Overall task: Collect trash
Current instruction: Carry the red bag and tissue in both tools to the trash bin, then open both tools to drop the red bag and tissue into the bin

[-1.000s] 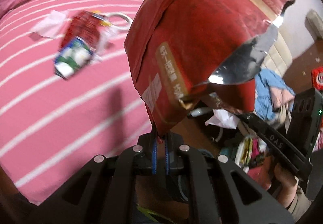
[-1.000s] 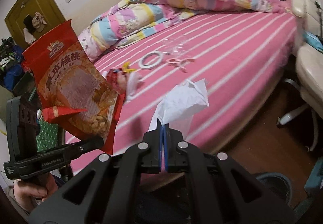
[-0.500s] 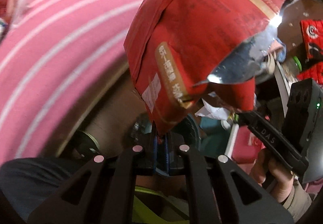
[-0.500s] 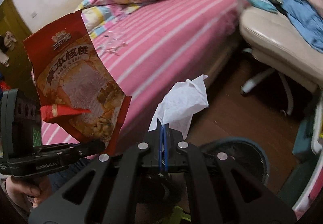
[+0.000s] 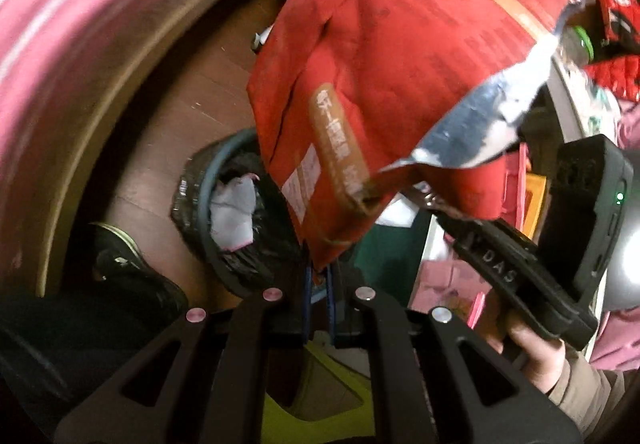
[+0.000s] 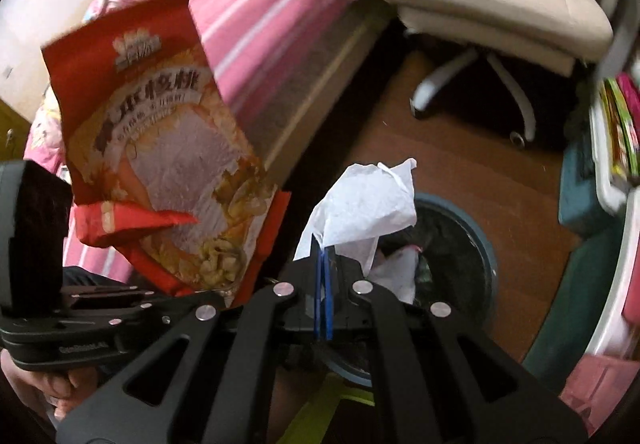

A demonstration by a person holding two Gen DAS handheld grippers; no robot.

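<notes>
1. The torn red foil snack bag [image 5: 392, 76] hangs pinched by its bottom corner in the left gripper [image 5: 318, 284], above and beside the round black-lined trash bin [image 5: 208, 180].
2. The crumpled white tissue [image 6: 360, 208] is clamped in the right gripper [image 6: 325, 280], just over the bin.
3. Centre each piece over the bin's opening before releasing; the bag is wide, so lower it in corner first.

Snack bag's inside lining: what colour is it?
Shiny silver foil, at the torn mouth of the red snack bag; clearest in the left wrist view.
</notes>
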